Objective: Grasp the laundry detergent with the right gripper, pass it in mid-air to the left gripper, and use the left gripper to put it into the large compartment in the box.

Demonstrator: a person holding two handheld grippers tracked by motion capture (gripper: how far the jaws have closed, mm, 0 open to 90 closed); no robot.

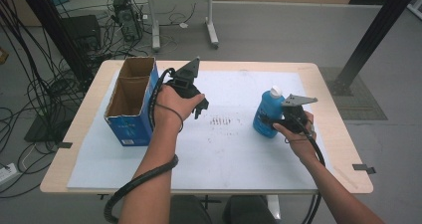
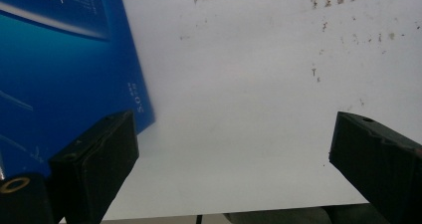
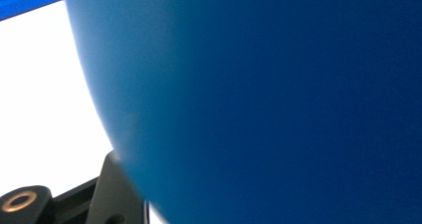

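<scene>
My right gripper (image 1: 276, 120) is clamped on a blue bottle (image 1: 265, 112) with a white cap, standing upright on the right part of the white mat (image 1: 239, 154). Close up, its body is a smooth, rounded, deep blue surface (image 3: 273, 104). My left gripper (image 1: 199, 107) hangs with its jaws wide apart, just beside the open blue cardboard box (image 1: 130, 104) at the mat's left edge, holding nothing.
</scene>
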